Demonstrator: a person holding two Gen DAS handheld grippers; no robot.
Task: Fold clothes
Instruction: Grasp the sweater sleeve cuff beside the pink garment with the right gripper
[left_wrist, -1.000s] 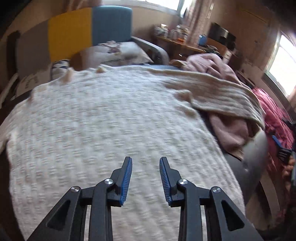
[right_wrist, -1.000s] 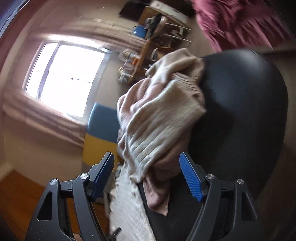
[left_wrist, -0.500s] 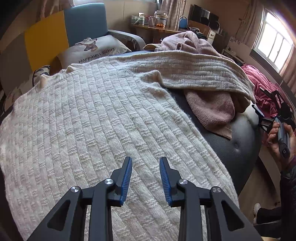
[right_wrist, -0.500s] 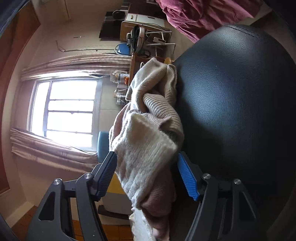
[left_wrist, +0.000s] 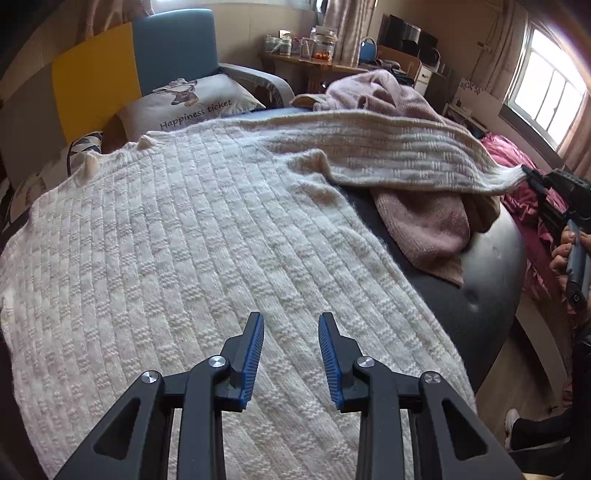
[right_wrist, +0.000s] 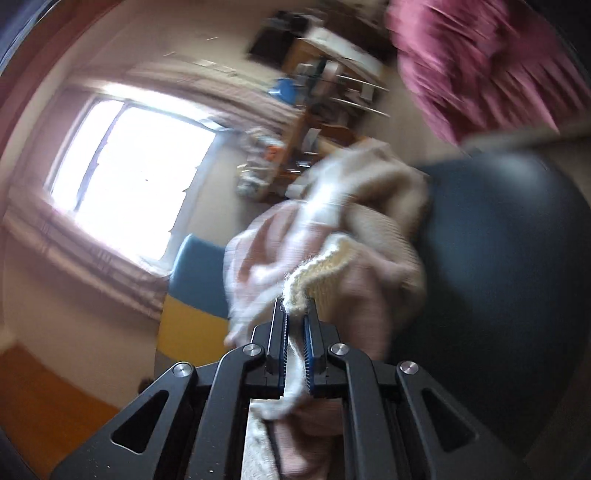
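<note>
Nearest in the left wrist view, the left gripper (left_wrist: 291, 334) is held above the cream knitted sweater (left_wrist: 177, 251), its blue-padded jaws partly spread with nothing between them and clear of the knit. The sweater is spread flat over a dark grey padded seat (left_wrist: 487, 280), its body filling most of the frame. Its long axis is seen running from the near edge toward the sofa at the back. One sleeve (left_wrist: 388, 155) is stretched out sideways to the right, its cuff pointing at the right gripper (left_wrist: 526, 173), which is gripped by the person's hand (left_wrist: 565, 251) at the frame's right edge. Under that sleeve a pink knitted garment (left_wrist: 424, 218) is piled on the seat. No container holding clothes is seen in either view.

Farther back, a printed cushion (left_wrist: 192, 103) lies against a sofa with yellow and blue back panels (left_wrist: 129, 62), and a cluttered wooden table (left_wrist: 314, 62) stands by the wall.

Only in the right wrist view, which is blurred, is the pinch itself shown: the right gripper's (right_wrist: 294, 314) jaws have just been closing and are pressed together on the cream cuff (right_wrist: 295, 291), knit bunching out beyond the pads. A magenta cloth (right_wrist: 480, 55) is seen above the seat.
</note>
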